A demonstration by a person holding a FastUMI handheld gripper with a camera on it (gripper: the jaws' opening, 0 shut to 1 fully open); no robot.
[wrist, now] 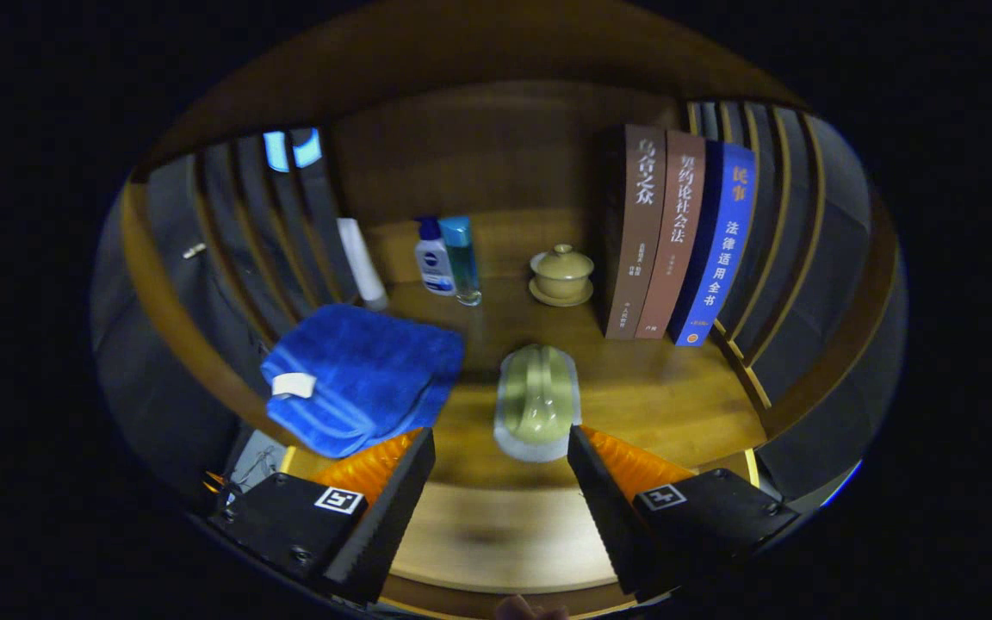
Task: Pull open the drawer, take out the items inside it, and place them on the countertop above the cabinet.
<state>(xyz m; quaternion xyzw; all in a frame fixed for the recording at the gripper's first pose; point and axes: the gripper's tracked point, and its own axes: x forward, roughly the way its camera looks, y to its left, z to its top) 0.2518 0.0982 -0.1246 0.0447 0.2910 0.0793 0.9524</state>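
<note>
My gripper (500,452) is wide open, nothing held. My two fingers (393,499) stick out over the wood countertop (634,405). Between the tips, just ahead at 12 o'clock, sits a green ridged thing on a pale pad, the green item (537,400). Can't tell what it is. It sits flat on the top and I'm not touching it, so I think it's been put down.

At 10 o'clock from the tips, right beside my left finger, is a folded blue towel (362,375) w/ a white tag. It hangs a bit over the front edge.

Further out at 11 o'clock stand a white bottle (433,258) and a blue-capped bottle (463,263), touching. A white tube (362,263) leans left of them. At 12 o'clock, beyond the green thing, is a small lidded cup (561,274) on a saucer. At 1 o'clock three books (677,232) stand up together.

I can't see the drawer from here, so can't tell if more stuff is left in it.

What could go wrong: if I pull back crooked, my left finger could catch the towel & drag it off the edge. If I push ahead, I'd shove the green thing into the cup. A big swing could tip the bottles.
</note>
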